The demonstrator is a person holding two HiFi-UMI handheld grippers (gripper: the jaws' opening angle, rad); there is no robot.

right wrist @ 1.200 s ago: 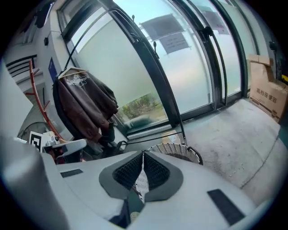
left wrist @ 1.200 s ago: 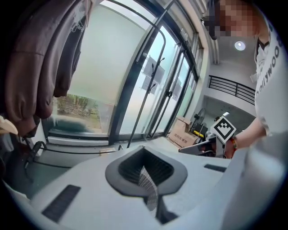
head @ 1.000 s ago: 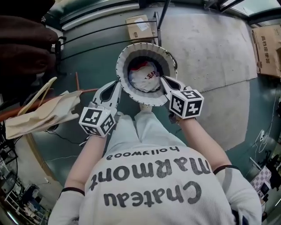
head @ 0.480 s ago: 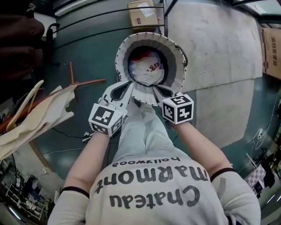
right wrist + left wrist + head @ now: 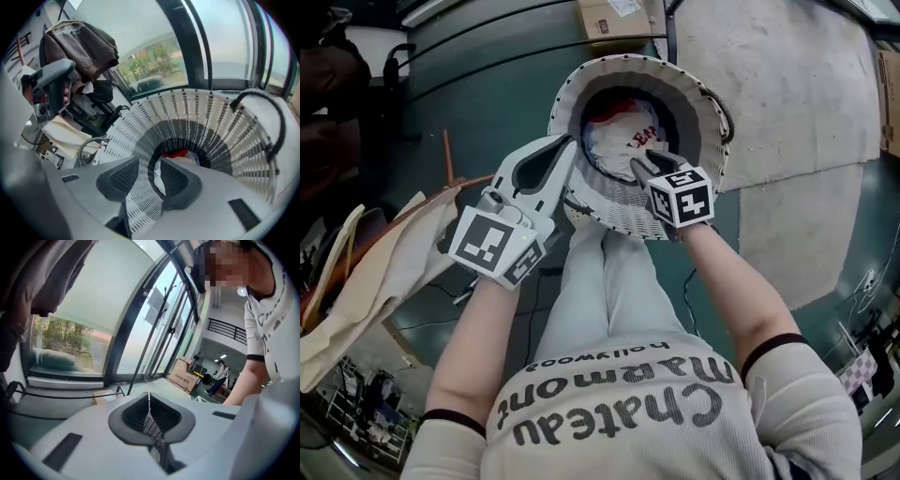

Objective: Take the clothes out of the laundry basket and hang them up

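Two tools at work, both at the load. Left tongs (image 5: 566, 148): clenched pad to pad, nothing in them, tips by the left rim of the round white slatted plastic laundry basket (image 5: 710, 89). Deep inside it lies a crumpled white fabric garment with red print (image 5: 623, 141), with red cloth (image 5: 609, 103) showing at its far edge. Right tongs (image 5: 647, 166): jaws have just been opening and are now released. They straddle the basket's near wall without pressing it and aim down at the pile. Judgement: the garment is soft, light and limp. It will drape and may drag its neighbour up. Best hold is a raised fold or hem, pinched well in.
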